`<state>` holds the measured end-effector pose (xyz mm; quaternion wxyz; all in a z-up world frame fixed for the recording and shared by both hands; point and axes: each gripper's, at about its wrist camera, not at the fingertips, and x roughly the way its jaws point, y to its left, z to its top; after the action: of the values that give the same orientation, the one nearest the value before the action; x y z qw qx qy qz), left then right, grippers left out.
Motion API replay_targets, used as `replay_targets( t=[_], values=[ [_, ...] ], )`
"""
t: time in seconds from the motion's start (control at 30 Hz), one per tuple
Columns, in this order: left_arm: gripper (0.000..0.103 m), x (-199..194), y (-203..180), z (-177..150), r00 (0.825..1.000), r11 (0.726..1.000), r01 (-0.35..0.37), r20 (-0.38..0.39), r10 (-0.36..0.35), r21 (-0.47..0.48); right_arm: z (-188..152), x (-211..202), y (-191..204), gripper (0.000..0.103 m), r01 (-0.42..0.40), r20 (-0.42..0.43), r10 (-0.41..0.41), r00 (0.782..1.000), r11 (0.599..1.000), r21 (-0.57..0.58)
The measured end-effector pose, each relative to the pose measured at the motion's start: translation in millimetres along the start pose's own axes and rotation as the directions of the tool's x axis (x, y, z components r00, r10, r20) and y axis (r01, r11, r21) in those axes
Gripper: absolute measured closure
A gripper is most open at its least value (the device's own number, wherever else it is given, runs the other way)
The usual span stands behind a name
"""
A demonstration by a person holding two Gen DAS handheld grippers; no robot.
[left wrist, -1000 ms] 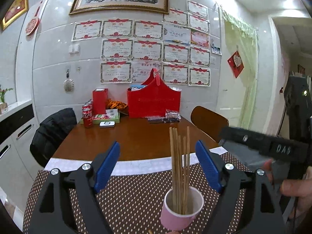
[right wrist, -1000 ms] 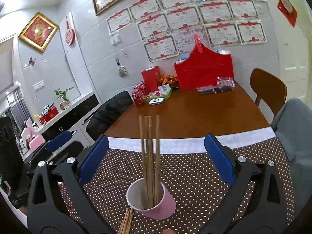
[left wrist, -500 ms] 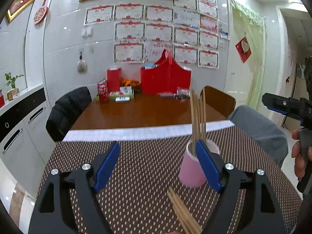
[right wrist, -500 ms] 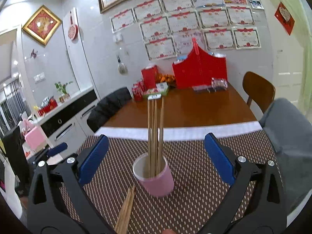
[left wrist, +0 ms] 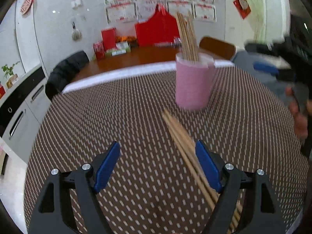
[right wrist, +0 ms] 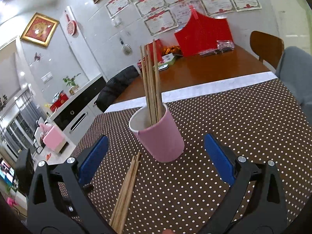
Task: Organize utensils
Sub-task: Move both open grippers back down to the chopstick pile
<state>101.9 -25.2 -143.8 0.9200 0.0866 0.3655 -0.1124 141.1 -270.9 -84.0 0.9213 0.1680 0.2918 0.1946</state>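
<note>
My left gripper: jaws wide, holding nothing | my right gripper: jaws wide, holding nothing | pink cup upright on dotted mat, some chopsticks standing inside | loose chopsticks flat on mat beside cup

Pink cup upright, holding wooden chopsticks standing on end, leaning slightly. Loose chopstick bundle lies flat just beside the cup's base, tips toward it.

blur: pink cup | cut off: loose chopsticks
</note>
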Motion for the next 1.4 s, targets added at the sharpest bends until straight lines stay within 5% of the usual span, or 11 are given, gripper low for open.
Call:
replay_targets(
  t=[0.27, 0.57, 0.73, 0.93, 1.1, 1.4],
  values=[
    [0.024, 17.2, -17.7, -39.1, 0.994, 0.999, 0.037, -0.1, -0.035, 0.018, -6.7, -2.9, -7.0, 0.006, 0.015, -0.019, -0.014, 1.0, 1.0, 0.004],
    [0.024, 33.0, -10.2, -42.1, 0.987, 0.999, 0.035, -0.159, -0.035, -0.005, -12.5, 14.6, 2.5, 0.006, 0.028, -0.112, -0.035, 0.993, 0.997, -0.07],
    [0.024, 42.3, -2.6, -32.8, 0.99, 0.997, -0.026, -0.135, 0.035, 0.072, -31.0, 37.3, 22.9, 0.006, 0.059, -0.239, -0.112, 0.965, 0.975, -0.216],
    [0.024, 62.7, 15.9, -11.2, 0.991, 0.996, -0.001, -0.132, 0.012, 0.085, -72.5, 76.0, 51.6, 0.006, 0.021, -0.397, -0.186, 0.899, 0.923, -0.385],
    [0.024, 72.3, 34.6, -7.3, 0.984, 0.997, 0.078, -0.159, -0.077, 0.0, -88.4, 89.5, 57.4, 0.006, 0.016, -0.431, -0.217, 0.876, 0.906, -0.423],
    [0.023, 74.1, 36.0, -4.9, 0.986, 0.999, 0.05, -0.158, -0.051, -0.008, -94.8, 96.8, 65.2, 0.007, 0.045, -0.419, -0.259, 0.87, 0.889, -0.456]
  ],
)
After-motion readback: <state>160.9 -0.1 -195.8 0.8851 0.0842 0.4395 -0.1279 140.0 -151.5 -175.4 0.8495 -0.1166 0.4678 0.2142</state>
